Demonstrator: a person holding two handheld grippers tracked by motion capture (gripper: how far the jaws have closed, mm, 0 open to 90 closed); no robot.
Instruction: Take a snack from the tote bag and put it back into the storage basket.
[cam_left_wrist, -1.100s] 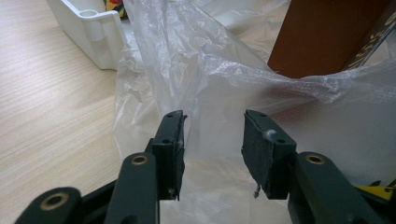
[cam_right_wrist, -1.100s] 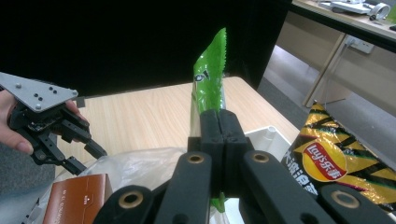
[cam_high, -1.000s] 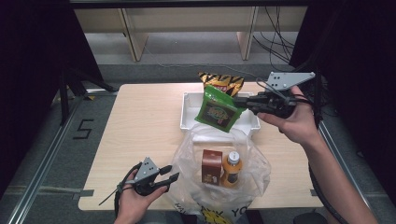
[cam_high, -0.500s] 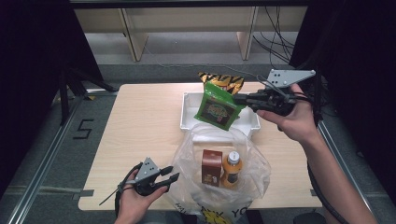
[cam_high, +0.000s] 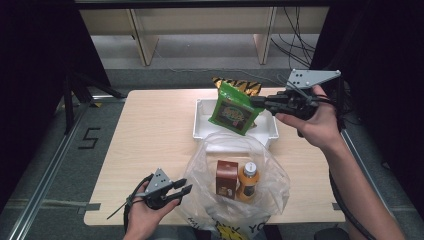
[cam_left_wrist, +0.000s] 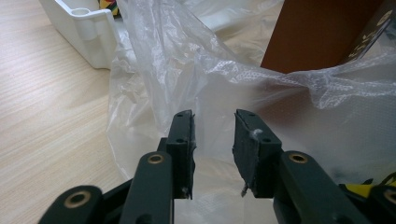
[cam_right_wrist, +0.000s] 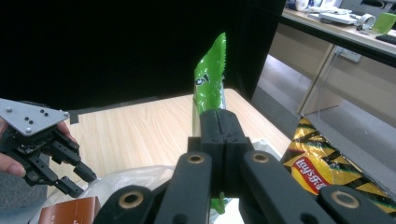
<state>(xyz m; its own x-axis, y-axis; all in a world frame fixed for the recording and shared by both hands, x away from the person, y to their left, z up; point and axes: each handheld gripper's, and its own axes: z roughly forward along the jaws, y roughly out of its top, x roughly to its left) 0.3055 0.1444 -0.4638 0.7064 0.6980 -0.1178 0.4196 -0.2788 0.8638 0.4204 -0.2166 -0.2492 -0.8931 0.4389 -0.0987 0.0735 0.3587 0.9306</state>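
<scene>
While held up over the tray, best moved slowly and edge-on. Judged step: packing this snack into the bag.

Table (cam_high: 150, 140): pale wood, centre of high view.

Bag (cam_high: 235, 137): clear plastic, lower centre. Mouth gaping upward, film slumped and soft on the near side.

Tray (cam_high: 200, 125): white, just beyond bag, upper centre.

Packet (cam_high: 232, 110): green, in the air over tray, tilted, above and behind bag mouth. Pinched at its right edge.

Chips (cam_high: 240, 84): yellow and black, at tray's far rim, behind packet.

Box (cam_high: 226, 177), brown, and bottle (cam_high: 248, 181), orange: upright side by side inside bag, touching or nearly so; cannot tell which.

Right gripper (cam_high: 257, 101): upper right, jaws clamped tight on packet's seam. Confirmed in right gripper view (cam_right_wrist: 219, 116), green edge rising from between jaws.

Left gripper (cam_high: 184, 186): lower left, jaws apart, holding nothing. In left gripper view (cam_left_wrist: 212, 121), bag film just ahead of tips, not caught.

To do it well:
- Pinch bag rim with left gripper first; lift and draw toward lower left to hold mouth wide.
- Bring packet toward bottom of frame, clear of tray's near wall.
- Lower into free space beside box, flat face toward it.
- Steer well off bottle: looks top-heavy, likely to topple at a nudge.
- Avoid swinging; thin hold on a slick seam may slip.
- Open right jaws only with packet's bottom resting inside.
</scene>
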